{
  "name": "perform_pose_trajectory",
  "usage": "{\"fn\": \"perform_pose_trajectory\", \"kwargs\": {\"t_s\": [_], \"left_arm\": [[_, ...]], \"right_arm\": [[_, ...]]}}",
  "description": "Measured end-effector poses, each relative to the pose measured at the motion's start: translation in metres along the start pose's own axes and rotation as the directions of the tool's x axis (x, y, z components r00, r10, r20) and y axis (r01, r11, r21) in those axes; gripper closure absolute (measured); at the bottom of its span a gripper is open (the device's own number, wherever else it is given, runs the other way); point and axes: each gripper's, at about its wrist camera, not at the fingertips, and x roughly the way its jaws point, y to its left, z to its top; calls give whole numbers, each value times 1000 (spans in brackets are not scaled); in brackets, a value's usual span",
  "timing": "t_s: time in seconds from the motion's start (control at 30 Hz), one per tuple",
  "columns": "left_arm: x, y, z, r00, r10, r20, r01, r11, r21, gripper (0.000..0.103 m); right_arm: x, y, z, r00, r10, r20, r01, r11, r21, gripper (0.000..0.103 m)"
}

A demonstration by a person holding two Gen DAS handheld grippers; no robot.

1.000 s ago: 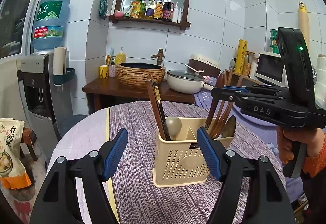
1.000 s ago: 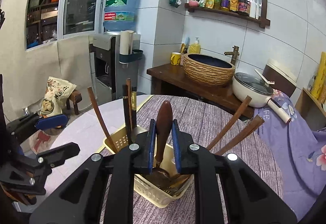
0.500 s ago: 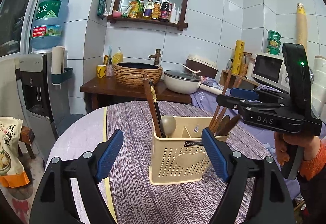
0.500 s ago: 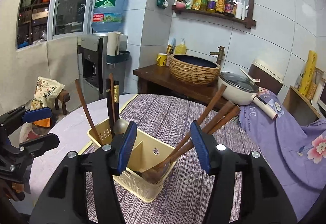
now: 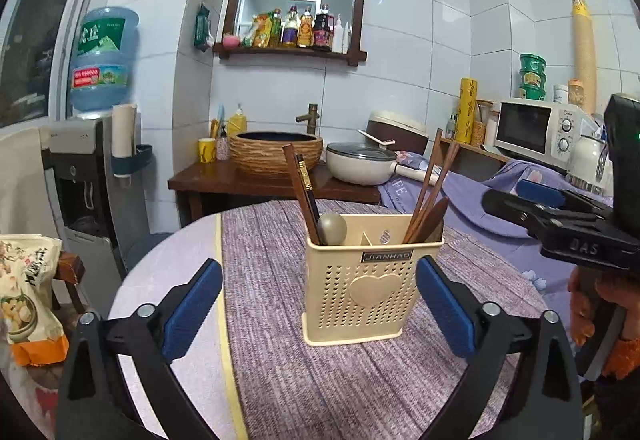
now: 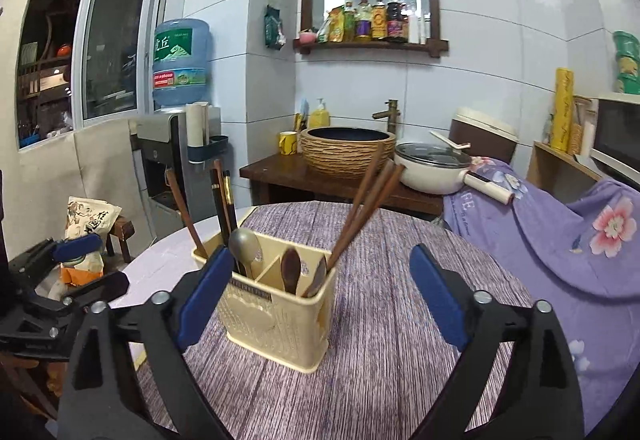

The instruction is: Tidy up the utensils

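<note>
**Utensil holder framed by two spread grippers**

At the bottom of the left wrist view, the left gripper (image 5: 318, 304) is seen with fingers spread wide, nothing held. The right gripper (image 6: 322, 296) is likewise released and empty. Just beyond, at frame centre, the cream utensil holder (image 5: 374, 292) stands upright on the purple striped tablecloth (image 5: 280, 360). Wooden spoons (image 6: 291, 270) and chopsticks (image 6: 368, 200) are kept in its right compartment (a grey spoon (image 5: 332, 229) and dark chopsticks (image 5: 303, 188) in the left). Farther back, a woven basin (image 5: 276, 154) is seen.
</note>
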Motion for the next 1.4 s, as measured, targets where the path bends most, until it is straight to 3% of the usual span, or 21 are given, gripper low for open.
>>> {"fn": "perform_pose_trajectory", "kwargs": {"t_s": [0.07, 0.23, 0.57, 0.73, 1.0, 1.4], "left_arm": [[-12, 1, -10, 1000, 12, 27, -12, 1000, 14, 6], [-43, 4, -40, 998, 19, 60, -19, 1000, -2, 6], [-84, -6, -79, 999, 5, 44, -4, 1000, -19, 6], [-105, -10, -84, 997, 37, 73, -37, 999, -10, 6], [-115, -22, -87, 998, 21, 63, -20, 1000, -3, 6], [-116, -19, -93, 999, 31, 45, -30, 1000, -8, 6]], "right_arm": [[-14, 2, -18, 1000, -15, 17, 15, 1000, 0, 6], [-44, 4, -67, 1000, -10, 24, 9, 999, 37, 6], [-93, 28, -138, 1000, 3, 31, -5, 997, 72, 6], [-125, 31, -145, 997, 14, 78, -21, 996, 89, 6], [-157, 56, -141, 987, 24, 157, -20, 1000, -24, 6], [-164, 56, -140, 988, 30, 151, -28, 999, -16, 6]]}}
